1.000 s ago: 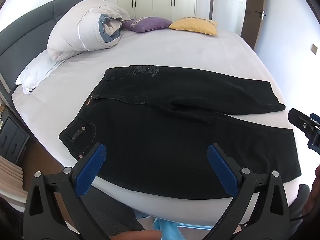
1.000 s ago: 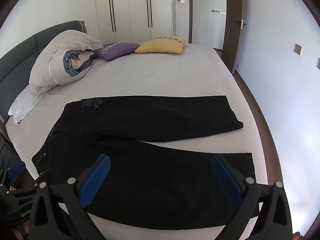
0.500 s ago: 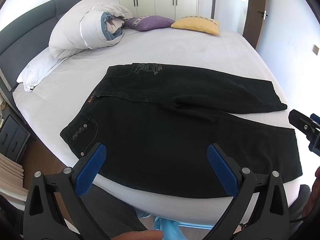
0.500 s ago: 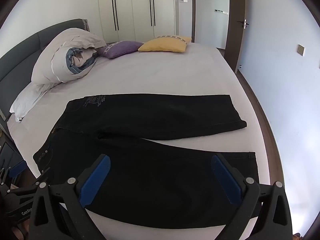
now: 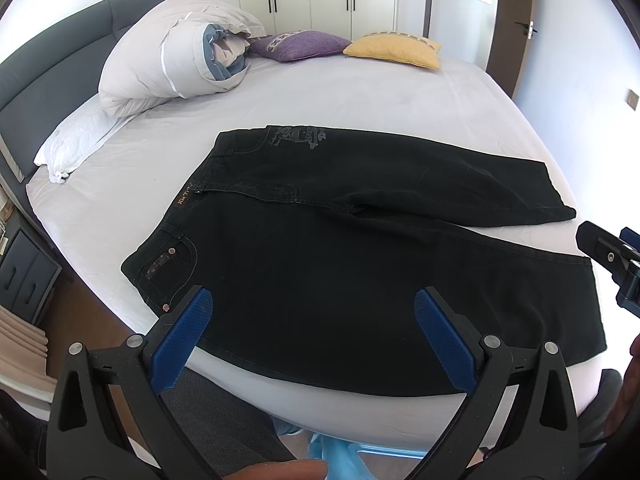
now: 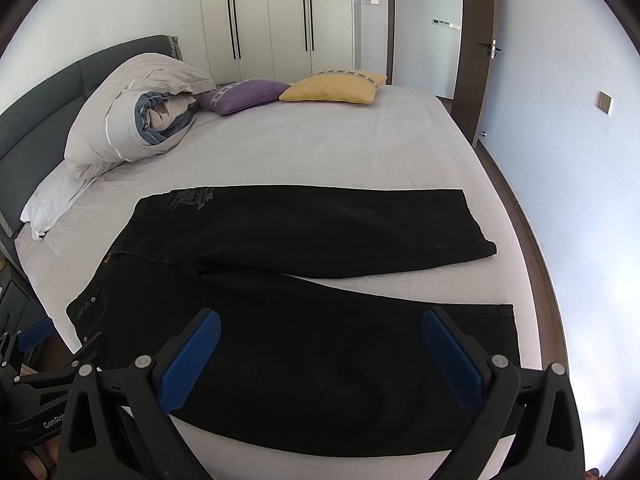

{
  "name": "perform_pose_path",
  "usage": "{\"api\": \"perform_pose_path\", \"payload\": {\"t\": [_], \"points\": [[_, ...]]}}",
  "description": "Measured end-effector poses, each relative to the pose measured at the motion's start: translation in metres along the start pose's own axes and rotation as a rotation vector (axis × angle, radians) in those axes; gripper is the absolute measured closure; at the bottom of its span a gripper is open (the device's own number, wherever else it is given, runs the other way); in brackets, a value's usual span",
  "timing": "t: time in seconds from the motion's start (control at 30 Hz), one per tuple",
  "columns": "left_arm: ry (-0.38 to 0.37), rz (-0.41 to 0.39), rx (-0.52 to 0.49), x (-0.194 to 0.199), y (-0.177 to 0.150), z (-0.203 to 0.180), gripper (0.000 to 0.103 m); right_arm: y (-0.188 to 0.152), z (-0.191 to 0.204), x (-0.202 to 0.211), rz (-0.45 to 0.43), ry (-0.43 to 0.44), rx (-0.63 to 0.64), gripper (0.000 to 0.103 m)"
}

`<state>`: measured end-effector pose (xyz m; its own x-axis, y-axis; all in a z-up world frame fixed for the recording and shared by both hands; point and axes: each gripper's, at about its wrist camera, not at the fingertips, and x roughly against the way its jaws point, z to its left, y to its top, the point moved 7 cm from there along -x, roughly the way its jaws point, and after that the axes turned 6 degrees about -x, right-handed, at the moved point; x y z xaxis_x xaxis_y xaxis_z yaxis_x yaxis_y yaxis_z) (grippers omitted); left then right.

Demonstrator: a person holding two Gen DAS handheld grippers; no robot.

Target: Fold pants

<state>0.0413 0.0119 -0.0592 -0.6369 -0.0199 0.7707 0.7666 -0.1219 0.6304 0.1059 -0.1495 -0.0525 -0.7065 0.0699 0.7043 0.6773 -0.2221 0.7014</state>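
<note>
Nearest, the left gripper (image 5: 312, 320) hangs over the near edge of the bed (image 5: 360, 92), its blue-padded fingers (image 5: 182, 336) spread wide with nothing between them. Likewise the right gripper (image 6: 320, 340) hovers with its jaws wide apart and empty, above the nearer trouser leg; part of it also shows at the right edge of the left wrist view.

Just beyond both lie the black pants (image 5: 340, 248), flat and unfolded on the pale sheet, near the bed's closest edge. Their waistband points left, with a riveted pocket (image 5: 168, 264) at the near left corner and a small tan label at the waist. The two legs run rightward and splay apart, so a wedge of sheet shows between the cuffs. A grey printed design (image 5: 298, 138) marks the far hip.

Farther back, a rolled white duvet (image 5: 176, 64) rests on a white pillow (image 5: 76, 140) against the grey headboard (image 5: 60, 64). Beside it sit a purple cushion (image 5: 300, 44) and a yellow cushion (image 5: 394, 46), touching. Behind the bed stand white wardrobe doors (image 6: 276, 20), and a dark-framed doorway (image 6: 424, 28) opens to their right.
</note>
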Motion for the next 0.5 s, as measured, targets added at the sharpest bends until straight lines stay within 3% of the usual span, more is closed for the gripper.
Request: {"api": "perform_pose_path", "payload": {"t": [0.5], "points": [[0.001, 0.0, 0.0, -0.0001, -0.0006, 0.0001, 0.0, 0.0004, -0.0006, -0.0013, 0.001, 0.0, 0.002, 0.0]]}}
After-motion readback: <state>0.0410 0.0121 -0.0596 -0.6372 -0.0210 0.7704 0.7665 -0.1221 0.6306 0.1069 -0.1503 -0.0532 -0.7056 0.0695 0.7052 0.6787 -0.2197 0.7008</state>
